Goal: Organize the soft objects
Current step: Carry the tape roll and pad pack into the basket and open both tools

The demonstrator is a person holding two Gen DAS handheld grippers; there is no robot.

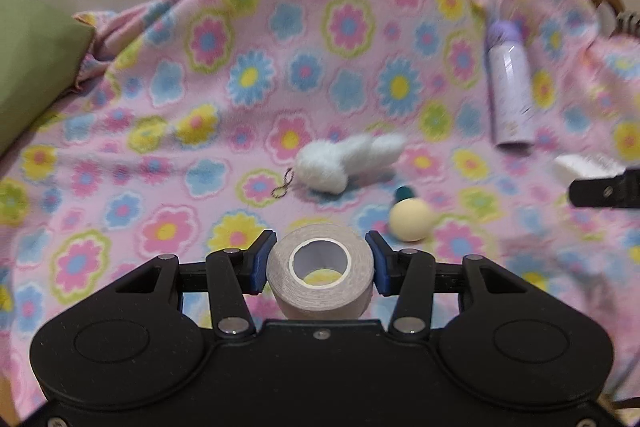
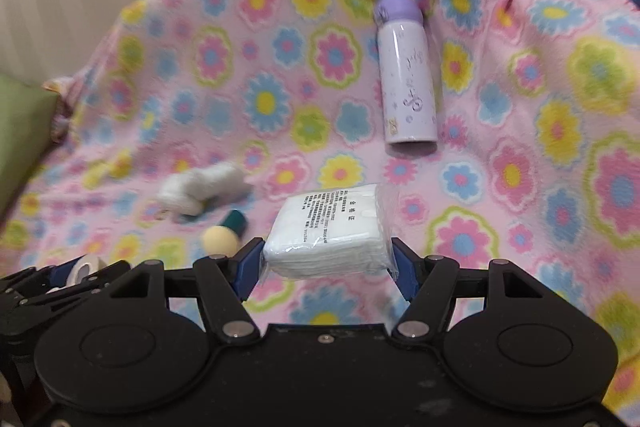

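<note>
Both loads are up off the flowered blanket (image 1: 320,39): left claw (image 1: 320,259) clamped across the tape roll (image 1: 320,269), right claw (image 2: 328,259) pinching the tissue pack (image 2: 330,227) sideways, ready for sorting.

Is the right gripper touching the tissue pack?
Touching. In the right wrist view both blue pads of the right gripper press against the sides of the tissue pack, which hangs clear of the floral blanket.

Fleecy cloth blanket (image 1: 224,75), glossy plastic-wrapped tissue pack (image 2: 328,231), matt tape roll (image 1: 320,269).
</note>
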